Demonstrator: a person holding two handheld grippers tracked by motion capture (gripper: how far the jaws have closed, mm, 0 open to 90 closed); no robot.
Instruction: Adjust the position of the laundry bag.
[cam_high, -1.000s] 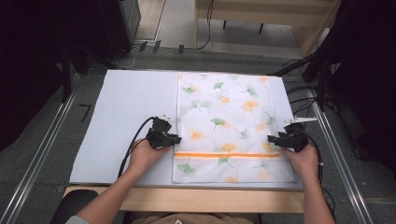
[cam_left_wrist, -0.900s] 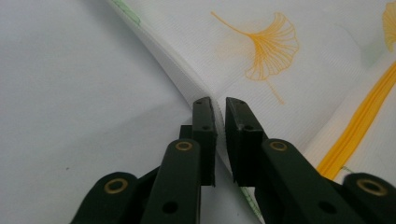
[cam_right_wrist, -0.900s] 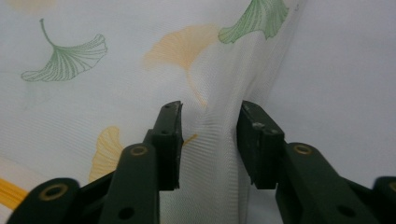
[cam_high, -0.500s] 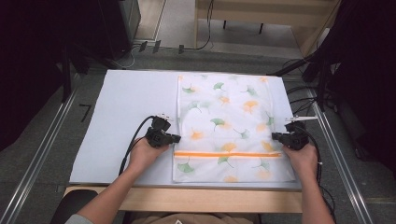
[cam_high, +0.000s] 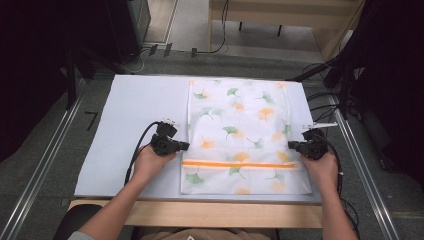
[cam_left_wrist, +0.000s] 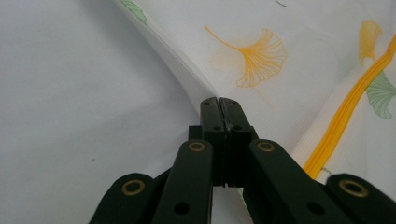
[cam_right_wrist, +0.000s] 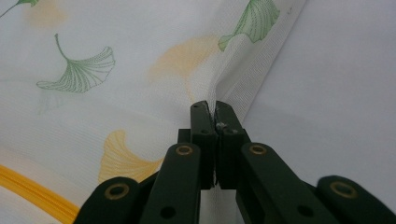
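We are at the gripping step of handling the leaf-printed cloth (cam_high: 240, 132), which lies flat on the right half of the white surface (cam_high: 135, 115), its orange stripe (cam_high: 240, 164) running across it near the edge closest to us. At the cloth's left edge, just above the stripe, our left tool (cam_high: 184, 145) is closed on the hem; in the left gripper view the jaws of the left tool (cam_left_wrist: 219, 100) meet on the folded edge of the cloth (cam_left_wrist: 280, 70), which rises slightly off the surface there. At the cloth's right edge, at about the same level, our right tool (cam_high: 291, 145) is likewise clamped on the hem, and in the right gripper view the right tool (cam_right_wrist: 211, 105) has a thin pleat of the cloth (cam_right_wrist: 116, 70) pinched between its tips. With both edges secured, we judge that the next move calls for lifting the two sides together and evenly, keeping the fabric taut between the hands so that neither hem slips out, and then carrying or folding the near part over. Compared with a second ago, both tools have just been closing: their jaws, then apart beside the cloth's edges, now bite the fabric, while the cloth itself lies where it was.
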